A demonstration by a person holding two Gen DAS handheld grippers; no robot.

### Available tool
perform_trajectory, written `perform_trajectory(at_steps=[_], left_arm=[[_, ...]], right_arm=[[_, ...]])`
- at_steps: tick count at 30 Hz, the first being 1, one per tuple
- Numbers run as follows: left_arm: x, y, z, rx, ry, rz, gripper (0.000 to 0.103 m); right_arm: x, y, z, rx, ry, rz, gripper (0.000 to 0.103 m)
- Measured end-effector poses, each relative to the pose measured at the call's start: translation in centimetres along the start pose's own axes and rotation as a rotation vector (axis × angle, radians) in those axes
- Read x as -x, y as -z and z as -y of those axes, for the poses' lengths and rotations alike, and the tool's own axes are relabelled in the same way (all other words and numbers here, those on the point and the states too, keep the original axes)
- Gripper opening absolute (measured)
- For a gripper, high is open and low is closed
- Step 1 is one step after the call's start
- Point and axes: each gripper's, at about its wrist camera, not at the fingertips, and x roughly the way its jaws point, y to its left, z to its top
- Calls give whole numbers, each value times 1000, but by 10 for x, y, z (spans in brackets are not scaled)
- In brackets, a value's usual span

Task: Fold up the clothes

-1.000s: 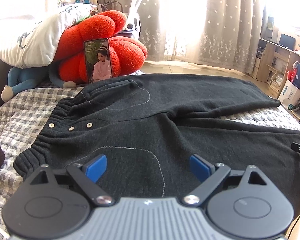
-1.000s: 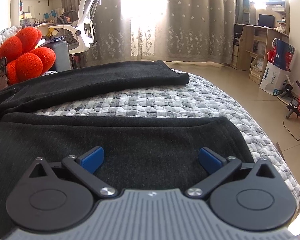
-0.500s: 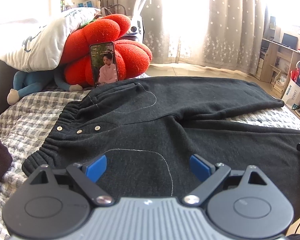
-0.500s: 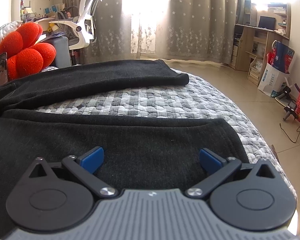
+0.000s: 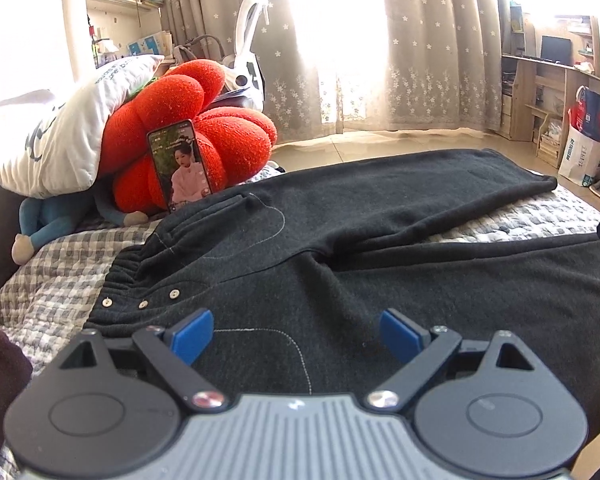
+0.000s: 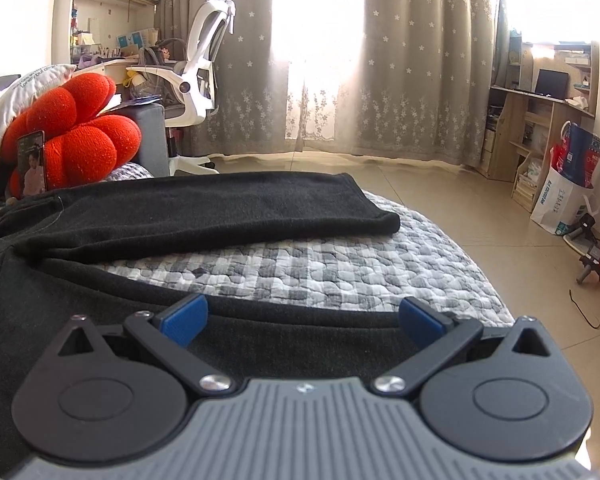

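Note:
Dark charcoal trousers (image 5: 340,256) lie spread flat on a grey checked quilt (image 5: 48,284), waistband with three small buttons at the left, both legs running to the right. My left gripper (image 5: 296,334) hangs open above the hip area near the waistband, nothing between its blue pads. In the right wrist view the far trouser leg (image 6: 204,212) and the near leg (image 6: 60,304) lie apart with quilt (image 6: 340,268) showing between them. My right gripper (image 6: 302,318) is open above the near leg's lower end, holding nothing.
A red flower-shaped cushion (image 5: 204,128) with a phone (image 5: 180,164) leaning on it, a white pillow (image 5: 60,136) and a blue plush toy (image 5: 48,220) sit at the bed's head. A white office chair (image 6: 196,80), desk shelves and bags (image 6: 564,184) stand on the floor beyond.
Both grippers have lifted and drawn back slightly from the trousers; the right view now shows more quilt and floor. The left view has rolled a little. Jaws stay wide.

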Motion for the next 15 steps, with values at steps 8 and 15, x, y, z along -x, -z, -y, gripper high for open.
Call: perform_trajectory(at_steps=[8,15], left_arm=[[-1,2,9,-75,-88,5,93],[-11,-10,-13,-51,-168,-32,100]], right_arm=[[0,-35,-26,92,-95,57,103],[-12,-74,-42,100,-214,-8,103]])
